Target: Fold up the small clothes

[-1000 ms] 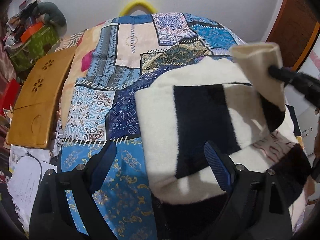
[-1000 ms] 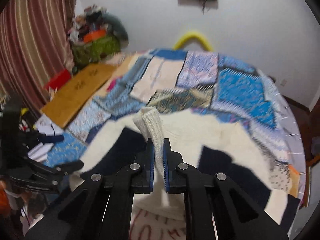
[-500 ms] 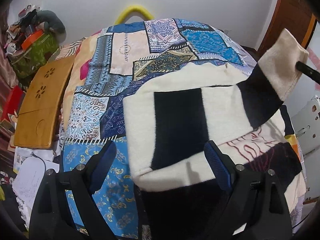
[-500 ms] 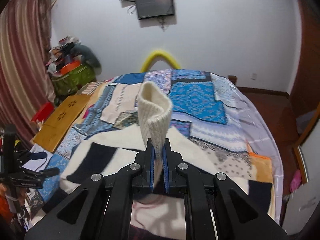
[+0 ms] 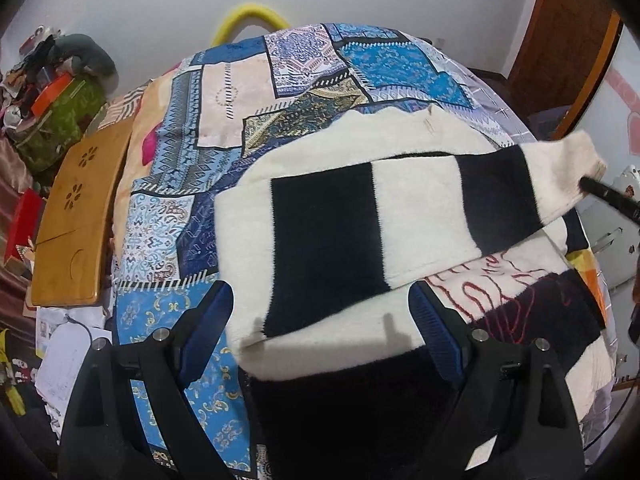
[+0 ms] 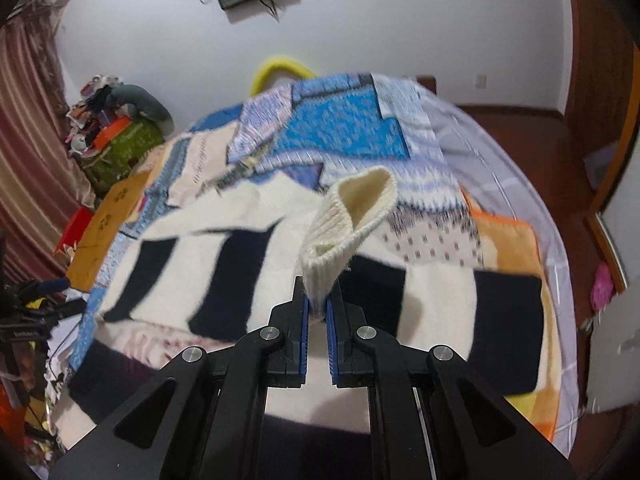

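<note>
Right now, my right hand-held gripper point(image 6: 316, 308) is clamped on the ribbed cream cuff point(image 6: 348, 216) of a fuzzy cream-and-black striped knit sweater point(image 5: 400, 216). In the right wrist view the cuff stands up from between the blue pads at centre frame, its open end curling toward the upper right. The picture behind it is blurred.

In the left wrist view, that same sleeve point(image 5: 500, 204) stretches from the middle of the frame out to the right edge, where the black tip of the right hand-held gripper pinches its end. The sleeve shows broad black and cream bands and lies across the sweater's body. The body is spread over a bed covered by a blue, cream and purple patchwork-print bedspread point(image 5: 248, 92), filling the centre and lower right of the frame. Red looping stitching shows on the sweater at right, below the sleeve.

My left hand-held gripper point(image 5: 320, 320) is spread wide and grips nothing. Its two blue-padded fingers point(image 5: 208, 324) frame the near edge of the sweater at the bottom of the frame; I cannot tell whether they touch the cloth.

At far left, beside the bed, lies a tan wooden lap tray with flower-shaped cut-outs point(image 5: 80, 216). A yellow curved tube point(image 5: 250, 16) rises behind the bed at the top, against a white wall.
</note>
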Available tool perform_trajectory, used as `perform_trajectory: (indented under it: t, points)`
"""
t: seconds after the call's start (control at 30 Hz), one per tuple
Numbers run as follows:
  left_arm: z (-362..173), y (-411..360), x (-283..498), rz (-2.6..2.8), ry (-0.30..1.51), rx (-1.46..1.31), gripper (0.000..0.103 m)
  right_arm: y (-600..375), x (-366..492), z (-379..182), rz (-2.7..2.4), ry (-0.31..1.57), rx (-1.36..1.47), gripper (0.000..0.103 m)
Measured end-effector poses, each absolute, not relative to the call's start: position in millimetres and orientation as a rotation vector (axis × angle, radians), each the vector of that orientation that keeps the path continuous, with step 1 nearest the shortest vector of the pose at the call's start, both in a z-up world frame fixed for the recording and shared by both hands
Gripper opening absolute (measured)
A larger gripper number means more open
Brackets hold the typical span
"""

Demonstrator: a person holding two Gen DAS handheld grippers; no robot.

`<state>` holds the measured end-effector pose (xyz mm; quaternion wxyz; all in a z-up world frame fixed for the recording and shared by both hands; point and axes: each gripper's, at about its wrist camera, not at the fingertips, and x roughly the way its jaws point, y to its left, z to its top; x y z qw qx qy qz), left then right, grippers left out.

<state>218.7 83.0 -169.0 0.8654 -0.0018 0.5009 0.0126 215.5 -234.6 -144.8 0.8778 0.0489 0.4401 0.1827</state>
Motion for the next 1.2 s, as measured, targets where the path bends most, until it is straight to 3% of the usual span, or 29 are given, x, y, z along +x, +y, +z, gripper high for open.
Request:
perform_trajectory:
  t: [0.37, 0.67, 0.73, 0.9, 0.97, 1.2]
  points:
    - [-183.5, 75.0, 226.7, 0.019, 1.088, -0.008, 0.090, -263.3, 206.3, -176.2, 0.293, 0.988, 0.128, 0.009]
    - [-171.8, 74.9, 237.2, 0.019, 1.052, -0.019, 0.090, -301.0, 194.1, -160.8, 0.208, 0.954, 0.119, 0.010]
    - [-165.1, 73.0, 242.7, 0.017, 1.035, -0.020, 0.090, -314.0, 193.1, -153.7, 0.183, 0.938, 0.126, 0.013]
    - [-155.4, 60.7, 260.2, -0.011, 1.021, -0.018, 0.090, -349.5, 189.3, -137.8, 0.105, 0.894, 0.139, 0.039]
    - [-155.8, 54.4, 267.0, -0.025, 1.023, -0.021, 0.090, -364.1, 188.3, -137.2, 0.075, 0.891, 0.145, 0.043]
    - [-180.0, 28.0, 292.3, -0.066, 1.091, -0.020, 0.090, -400.4, 187.8, -162.6, -0.006, 0.948, 0.193, 0.048]
